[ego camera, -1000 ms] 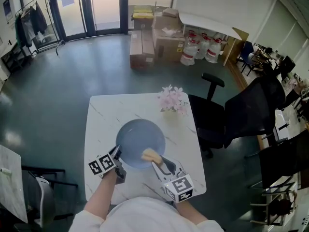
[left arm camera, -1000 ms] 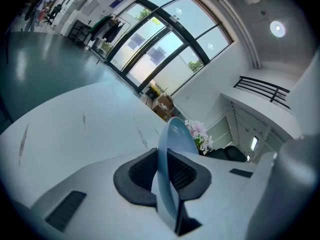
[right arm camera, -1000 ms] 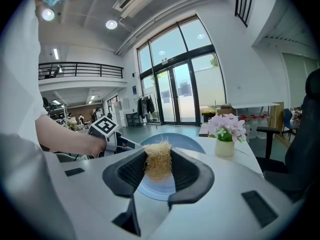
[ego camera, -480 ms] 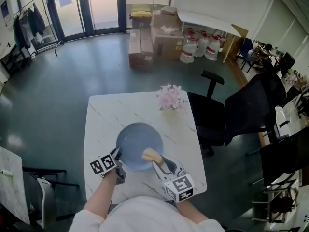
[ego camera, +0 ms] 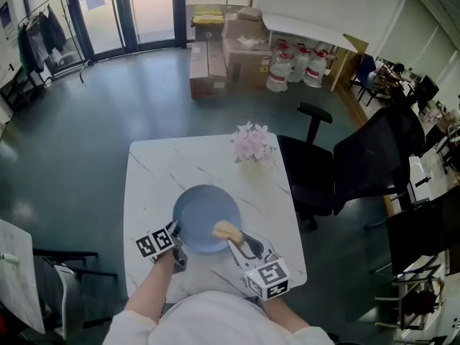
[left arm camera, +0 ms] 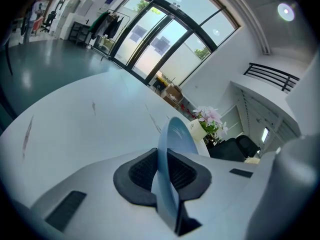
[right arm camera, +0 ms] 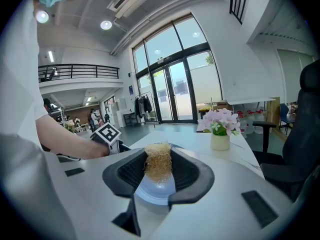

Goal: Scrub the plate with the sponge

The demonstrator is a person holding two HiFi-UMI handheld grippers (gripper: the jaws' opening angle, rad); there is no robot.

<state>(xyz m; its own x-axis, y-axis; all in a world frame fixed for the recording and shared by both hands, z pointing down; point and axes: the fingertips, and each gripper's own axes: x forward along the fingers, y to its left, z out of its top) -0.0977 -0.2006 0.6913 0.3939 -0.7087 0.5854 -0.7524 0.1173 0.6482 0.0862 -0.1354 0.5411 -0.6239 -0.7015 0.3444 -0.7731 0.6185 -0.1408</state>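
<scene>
Plate (ego camera: 205, 218): rim was clamped in my left gripper (ego camera: 175, 229). Sponge (ego camera: 226, 230): pinched in my right gripper (ego camera: 232, 238), over plate. I judged firm, overlapping strokes best.

The blue plate (ego camera: 207, 218) is being seen as smooth and faintly glossy, and the sponge (ego camera: 226, 230) as a rough, dry, straw-like fibre. The table (ego camera: 154, 171) is being shown as a smooth white marble-look top with thin grey veins. The pads (left arm camera: 142, 171) of the left gripper (ego camera: 175, 228) are being seen as black, ribbed and rubber-like, set in matt white plastic.
</scene>
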